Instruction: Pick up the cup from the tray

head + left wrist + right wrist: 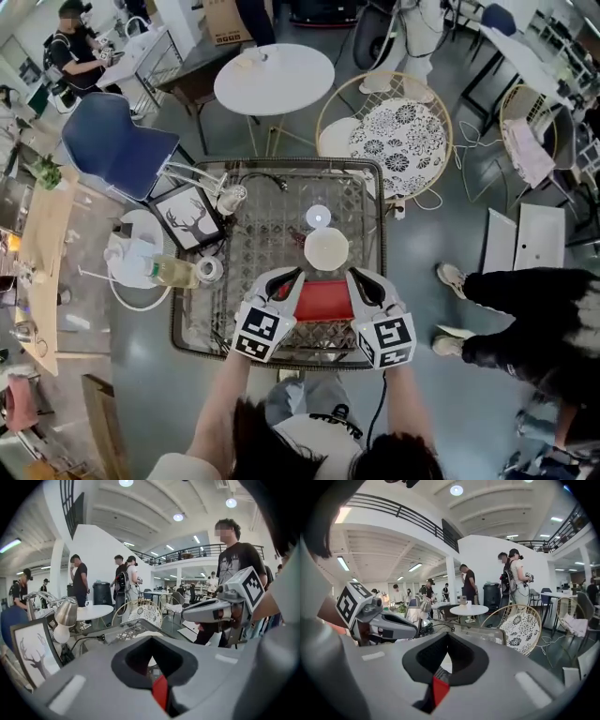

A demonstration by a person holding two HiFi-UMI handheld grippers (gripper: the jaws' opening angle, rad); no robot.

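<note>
A red tray [322, 300] lies on the glass table [262, 234] just in front of me. My left gripper [290, 282] is shut on the tray's left edge and my right gripper [355, 282] on its right edge. In both gripper views a red sliver of the tray [160, 691] [439, 688] shows between the closed jaws. A cream cup [326, 249] stands upright at the tray's far end; whether it rests on the tray or the table I cannot tell. A small white round object [318, 216] sits just beyond the cup.
On the table's left are a framed deer picture [187, 217], a desk lamp [231, 198] and a bottle [173, 271]. A wicker chair [398, 136] and a round white table [274, 79] stand behind. A person's legs [525, 319] are at the right.
</note>
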